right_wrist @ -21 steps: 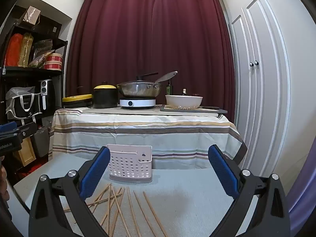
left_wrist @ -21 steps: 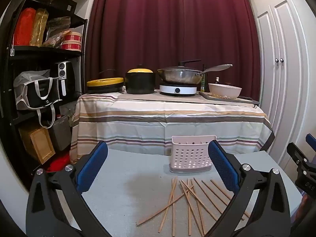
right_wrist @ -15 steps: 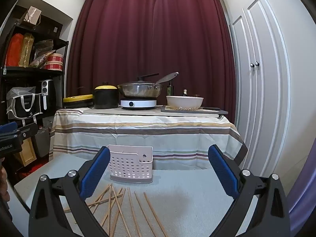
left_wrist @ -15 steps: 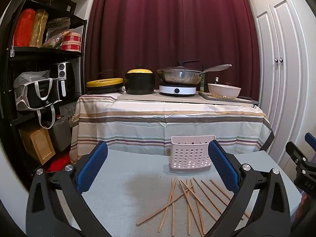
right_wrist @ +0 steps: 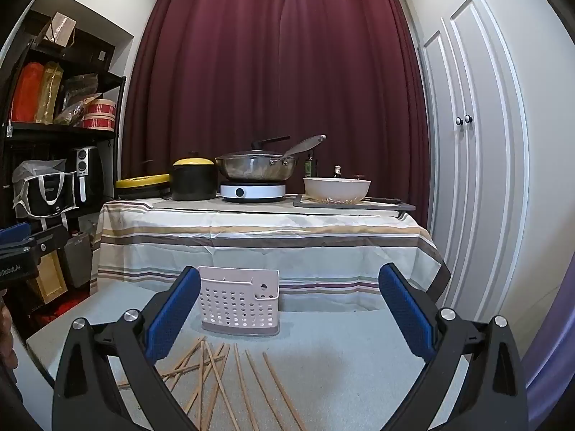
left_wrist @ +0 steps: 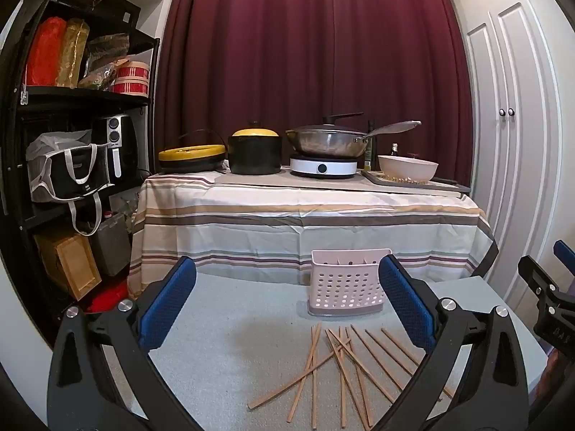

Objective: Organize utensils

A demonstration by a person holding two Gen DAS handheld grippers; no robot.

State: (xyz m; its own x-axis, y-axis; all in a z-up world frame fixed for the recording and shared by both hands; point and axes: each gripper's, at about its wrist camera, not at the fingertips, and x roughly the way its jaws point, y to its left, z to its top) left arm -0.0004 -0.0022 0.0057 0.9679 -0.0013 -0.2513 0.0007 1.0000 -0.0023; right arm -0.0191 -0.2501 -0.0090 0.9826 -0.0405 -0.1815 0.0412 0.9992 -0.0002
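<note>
Several wooden chopsticks (left_wrist: pixel 341 366) lie scattered and crossed on the grey table (left_wrist: pixel 230 341), in front of a pale perforated utensil holder (left_wrist: pixel 345 283) that stands upright. The chopsticks (right_wrist: pixel 230 370) and the holder (right_wrist: pixel 239 300) also show in the right wrist view. My left gripper (left_wrist: pixel 287 294) is open and empty, above the table and left of the chopsticks. My right gripper (right_wrist: pixel 287 298) is open and empty, above the table to the right of the holder. Its body shows at the right edge of the left wrist view (left_wrist: pixel 546 301).
Behind the grey table stands a taller table with a striped cloth (left_wrist: pixel 305 215), carrying pots, a pan on a hob (left_wrist: pixel 323 143) and a bowl (left_wrist: pixel 408 169). A black shelf unit (left_wrist: pixel 72 143) with bags is at the left. White cupboard doors (left_wrist: pixel 510 143) are at the right.
Both views shift only slightly. The grippers stay open and the chopsticks and holder have not moved.
</note>
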